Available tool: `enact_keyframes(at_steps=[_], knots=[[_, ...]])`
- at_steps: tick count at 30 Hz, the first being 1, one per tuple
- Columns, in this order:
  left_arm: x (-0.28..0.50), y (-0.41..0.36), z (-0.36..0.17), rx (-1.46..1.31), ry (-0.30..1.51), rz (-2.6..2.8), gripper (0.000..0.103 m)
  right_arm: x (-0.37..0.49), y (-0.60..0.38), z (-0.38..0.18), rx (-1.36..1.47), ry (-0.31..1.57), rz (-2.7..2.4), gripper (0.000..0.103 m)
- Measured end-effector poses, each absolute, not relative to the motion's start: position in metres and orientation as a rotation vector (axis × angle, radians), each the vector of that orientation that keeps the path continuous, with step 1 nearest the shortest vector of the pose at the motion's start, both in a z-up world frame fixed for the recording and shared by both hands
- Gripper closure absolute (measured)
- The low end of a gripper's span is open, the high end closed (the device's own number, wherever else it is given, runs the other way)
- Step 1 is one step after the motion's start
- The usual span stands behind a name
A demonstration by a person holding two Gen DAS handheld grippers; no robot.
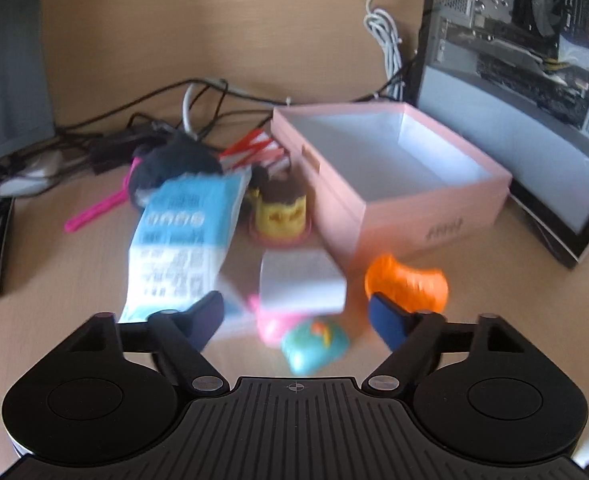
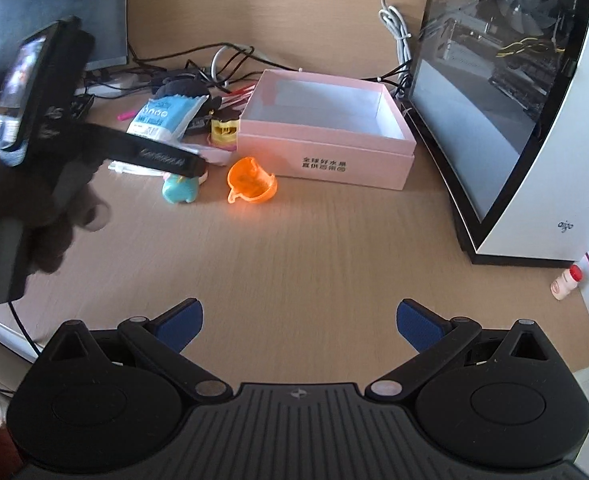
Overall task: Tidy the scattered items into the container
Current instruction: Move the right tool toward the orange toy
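Wooden bench (image 2: pixel 314 248) with a computer case (image 2: pixel 534 100) at its far right. Left gripper (image 1: pixel 294 320) hangs with jaws apart around a white packet (image 1: pixel 302 280), pads not pressing it; a teal toy (image 1: pixel 314 344) and an orange cup (image 1: pixel 406 284) lie just beside. Right gripper (image 2: pixel 299 322) stands wide apart over bare wood, holding nothing. Beyond the scattered items, the pink box (image 2: pixel 326 136) is open and shows only its white inside.

Pink box (image 2: pixel 326 148) sits open with a white inside and nothing in it. Everything else is piled off its left side: an orange cup (image 2: pixel 251 181) tipped over near the front corner, a teal toy (image 2: pixel 179 190) further left, a yellow toy (image 2: pixel 224 132) right against the wall, and a blue-white packet (image 2: pixel 162 117) behind.
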State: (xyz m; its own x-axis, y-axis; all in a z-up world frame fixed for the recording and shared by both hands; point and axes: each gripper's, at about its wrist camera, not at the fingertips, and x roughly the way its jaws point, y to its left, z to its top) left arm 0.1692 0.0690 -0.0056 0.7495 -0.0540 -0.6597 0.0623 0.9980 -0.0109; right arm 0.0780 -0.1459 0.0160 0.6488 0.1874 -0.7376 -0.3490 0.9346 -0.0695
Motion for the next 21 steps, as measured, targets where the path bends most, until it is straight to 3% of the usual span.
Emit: enact_keyframes(at_steps=[2,3,4,13,19,20,21], knots=[[0.179,0.061,-0.009,0.062,0.718,-0.024,0.028,0.087,-0.149,0.012,-0.229,0.803,0.322,0.000],[0.183,0.058,-0.010,0.076,0.732,-0.008,0.043,0.094,-0.151,0.011,-0.222,0.808,0.325,0.000],[0.186,0.057,-0.011,0.080,0.741,-0.005,0.049,0.099,-0.153,0.011,-0.201,0.807,0.351,0.000],[0.152,0.081,0.013,0.123,0.707,0.145,0.050,0.142,-0.131,-0.003,-0.249,0.747,0.567,0.000],[0.104,0.112,0.008,0.022,0.766,0.246,0.049,0.158,-0.115,-0.024,-0.213,0.827,0.641,0.000],[0.100,0.115,0.008,0.003,0.773,0.262,0.046,0.159,-0.115,-0.026,-0.199,0.838,0.645,0.000],[0.096,0.117,0.008,-0.017,0.776,0.272,0.038,0.159,-0.115,-0.028,-0.189,0.846,0.648,0.000]])
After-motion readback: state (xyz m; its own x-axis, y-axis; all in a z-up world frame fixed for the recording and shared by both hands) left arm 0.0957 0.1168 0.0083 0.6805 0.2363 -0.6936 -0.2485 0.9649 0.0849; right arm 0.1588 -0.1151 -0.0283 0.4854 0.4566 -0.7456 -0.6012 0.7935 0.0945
